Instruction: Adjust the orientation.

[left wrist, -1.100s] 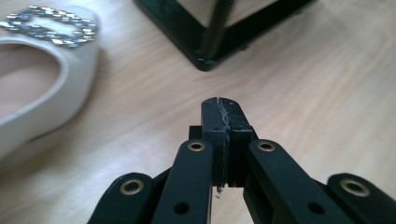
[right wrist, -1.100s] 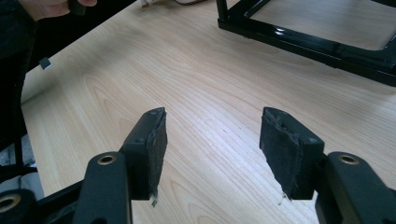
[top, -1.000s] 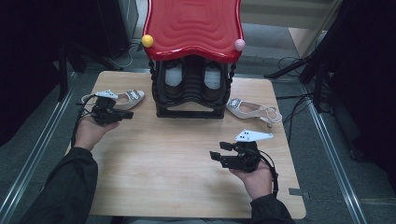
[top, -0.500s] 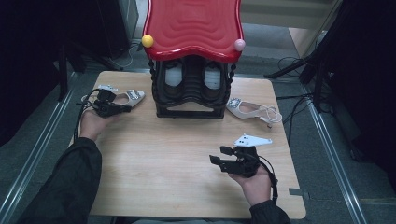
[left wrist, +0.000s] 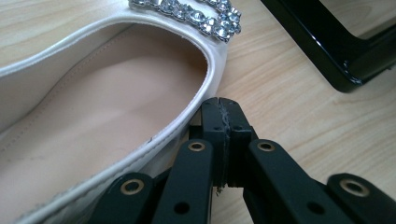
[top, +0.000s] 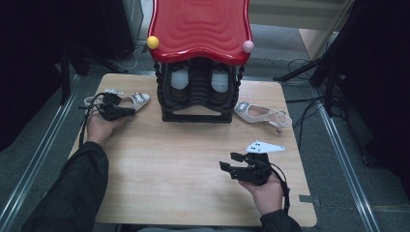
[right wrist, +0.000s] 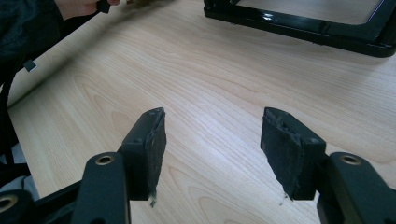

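A pale slingback shoe [top: 137,99] with a jewelled buckle lies at the table's left, beside the black shoe rack [top: 196,114]. My left gripper [top: 131,111] is shut, and its tips [left wrist: 220,108] rest against the outer rim of that shoe [left wrist: 93,121]. Nothing is visible between the pads. The matching shoe [top: 258,113] lies to the right of the rack. Over the near right of the table my right gripper [top: 231,162] is open, its fingers [right wrist: 149,144] wide apart over bare wood with nothing between them.
The rack has a wavy red top [top: 200,29] with a yellow ball and a pink ball at its corners, and shoes stand inside it. Its black base [left wrist: 336,51] lies close to my left gripper. The wooden table [top: 183,159] is ringed by cables and stands.
My left hand has moved a little away from the person and lower, up to the left shoe. The right hand has stayed nearly where it was.
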`<state>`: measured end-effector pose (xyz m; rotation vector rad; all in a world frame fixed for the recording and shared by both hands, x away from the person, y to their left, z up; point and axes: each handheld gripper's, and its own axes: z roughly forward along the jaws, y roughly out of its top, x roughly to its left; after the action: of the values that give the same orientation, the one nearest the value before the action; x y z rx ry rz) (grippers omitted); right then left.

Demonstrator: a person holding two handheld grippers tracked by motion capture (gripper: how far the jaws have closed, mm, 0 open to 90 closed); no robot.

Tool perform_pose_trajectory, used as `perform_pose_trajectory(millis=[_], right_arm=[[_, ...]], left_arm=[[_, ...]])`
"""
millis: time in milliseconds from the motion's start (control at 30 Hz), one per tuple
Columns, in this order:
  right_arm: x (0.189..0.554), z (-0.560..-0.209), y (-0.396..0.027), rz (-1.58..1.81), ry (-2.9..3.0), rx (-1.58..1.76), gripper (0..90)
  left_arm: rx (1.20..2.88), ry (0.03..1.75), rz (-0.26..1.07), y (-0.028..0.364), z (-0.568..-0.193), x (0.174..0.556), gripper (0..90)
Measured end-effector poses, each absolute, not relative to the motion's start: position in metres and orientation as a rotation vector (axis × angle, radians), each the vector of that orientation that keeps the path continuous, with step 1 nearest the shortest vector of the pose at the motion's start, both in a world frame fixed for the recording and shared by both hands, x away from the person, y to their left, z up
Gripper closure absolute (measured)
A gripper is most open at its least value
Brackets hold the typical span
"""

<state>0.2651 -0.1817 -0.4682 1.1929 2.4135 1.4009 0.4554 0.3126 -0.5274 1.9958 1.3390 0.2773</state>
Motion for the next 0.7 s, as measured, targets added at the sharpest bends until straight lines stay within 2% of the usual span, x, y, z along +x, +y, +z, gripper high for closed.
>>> perform_pose_trajectory(millis=[200,433,700], right_arm=[[0.266,-0.469,-0.182,1.398,2.418,1.199,41.4],[0.267,-0.470,-0.180,1.397,2.422,1.200,41.3],[0.268,-0.468,-0.180,1.395,2.428,1.190,41.3]], left_arm=[[1.998,1.369,0.325,0.306,-0.528,0.463,90.0],[1.972,1.390,0.268,0.303,-0.525,0.463,90.0],[1.953,1.330,0.225,0.316,-0.497,0.446,90.0]])
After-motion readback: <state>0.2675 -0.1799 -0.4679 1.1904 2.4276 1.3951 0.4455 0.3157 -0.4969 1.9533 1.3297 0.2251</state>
